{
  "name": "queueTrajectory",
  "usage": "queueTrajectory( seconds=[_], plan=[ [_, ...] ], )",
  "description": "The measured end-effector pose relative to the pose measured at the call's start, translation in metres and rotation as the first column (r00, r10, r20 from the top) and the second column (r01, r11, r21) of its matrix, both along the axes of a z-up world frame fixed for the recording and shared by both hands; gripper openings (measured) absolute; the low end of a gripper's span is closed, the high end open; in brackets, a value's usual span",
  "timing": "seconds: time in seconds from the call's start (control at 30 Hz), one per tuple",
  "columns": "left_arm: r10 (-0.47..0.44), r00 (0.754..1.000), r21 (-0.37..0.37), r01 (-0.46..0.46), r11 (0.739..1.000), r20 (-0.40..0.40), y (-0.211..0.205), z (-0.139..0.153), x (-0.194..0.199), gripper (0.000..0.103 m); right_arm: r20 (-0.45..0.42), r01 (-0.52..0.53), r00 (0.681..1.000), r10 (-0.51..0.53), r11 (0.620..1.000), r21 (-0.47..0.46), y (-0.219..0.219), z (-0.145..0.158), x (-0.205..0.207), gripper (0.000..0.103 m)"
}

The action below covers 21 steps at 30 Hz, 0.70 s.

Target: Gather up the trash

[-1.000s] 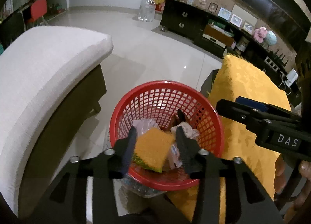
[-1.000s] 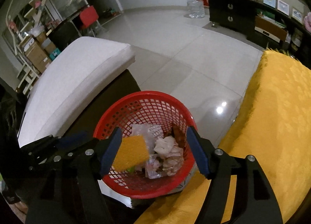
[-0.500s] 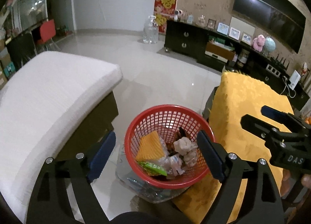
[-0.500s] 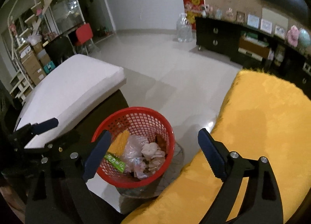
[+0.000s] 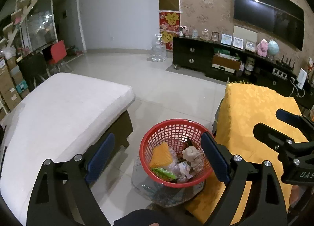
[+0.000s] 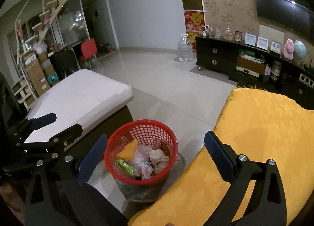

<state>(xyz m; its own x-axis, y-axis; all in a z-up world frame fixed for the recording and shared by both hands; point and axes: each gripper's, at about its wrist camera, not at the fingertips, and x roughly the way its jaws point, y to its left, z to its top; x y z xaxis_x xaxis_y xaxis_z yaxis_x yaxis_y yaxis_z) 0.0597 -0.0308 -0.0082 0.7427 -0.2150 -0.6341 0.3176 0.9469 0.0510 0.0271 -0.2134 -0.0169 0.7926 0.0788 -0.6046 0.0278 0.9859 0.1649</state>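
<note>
A red mesh basket [image 5: 172, 120] [image 6: 141, 121] stands on the floor between two seats. In it lie a yellow sponge-like piece [image 5: 161, 155] [image 6: 128, 150], a green wrapper [image 5: 163, 173] [image 6: 124, 166], crumpled tissue [image 5: 191, 153] [image 6: 157, 155] and clear plastic [image 6: 141, 153]. My left gripper [image 5: 157, 135] [image 6: 65, 123] hangs above and behind the basket, its jaws opening wide with nothing gripped. Beside it on the right, my right gripper [image 6: 156, 134] [image 5: 269, 121] is also opening and holds nothing.
A white cushioned seat [image 5: 58, 108] is on the left and a yellow-covered seat [image 5: 255, 108] on the right. A clear container [image 5: 157, 186] sits under the basket. Glossy tile floor [image 5: 166, 84] runs to a black cabinet [image 5: 196, 57] and a water jug [image 5: 158, 51].
Both grippers opened wide and rose back from the basket. The yellow piece that was between the left jaws now lies inside the basket.
</note>
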Motion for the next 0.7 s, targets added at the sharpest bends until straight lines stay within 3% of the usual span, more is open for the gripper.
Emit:
queueTrajectory(
  seconds=[0.7],
  plan=[
    [0.018, 1.000, -0.016, -0.017, 1.000, 0.023, 0.007, 0.009, -0.026, 0.087, 0.006, -0.006, 1.000, 0.006, 1.000, -0.026, 0.001, 0.003, -0.024, 0.096]
  ],
)
